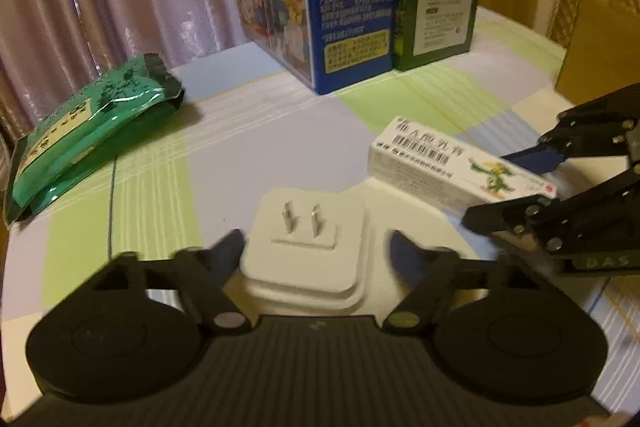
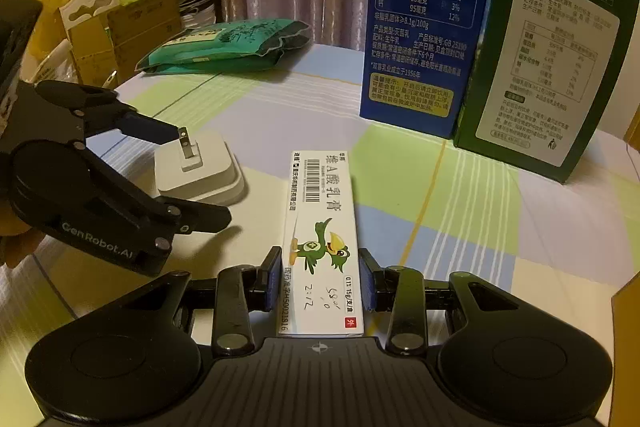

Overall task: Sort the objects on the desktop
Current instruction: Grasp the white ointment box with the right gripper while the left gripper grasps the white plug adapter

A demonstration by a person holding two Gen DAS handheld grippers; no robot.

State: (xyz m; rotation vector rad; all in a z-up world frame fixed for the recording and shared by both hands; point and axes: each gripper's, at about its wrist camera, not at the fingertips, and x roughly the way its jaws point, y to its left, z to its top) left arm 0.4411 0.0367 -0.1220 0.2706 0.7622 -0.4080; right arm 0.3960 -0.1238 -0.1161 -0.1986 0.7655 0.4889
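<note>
Left wrist view shows the left gripper point(image 1: 316, 247) straddling a white plug adapter point(image 1: 306, 247) that lies prongs-up on the checked tablecloth point(image 1: 280, 131); the jaws are partly spread, one finger at the adapter's left edge and the other clear of its right edge, so no firm grip is seen — whether the left pad already touches cannot be told through the blur. In the right wrist view the right gripper point(image 2: 320, 283) is seen narrowed onto the near end of a white ointment box point(image 2: 320, 227), its blue pads point(image 2: 272, 279) pressed against both long sides, the box pointing away toward the far cartons. Whether the box rests on the cloth or is lifted cannot be told. At the far side a blue milk carton point(image 2: 424, 19) and a green carton point(image 2: 536, 67) stand upright, just beside each other, and a green foil packet point(image 1: 92, 131) lies flat at the far left. Sorting is judged to be at an early stage: one item is gripped, one is about to be taken, and no sorted group or destination can be made out — the packet is untouched
</note>
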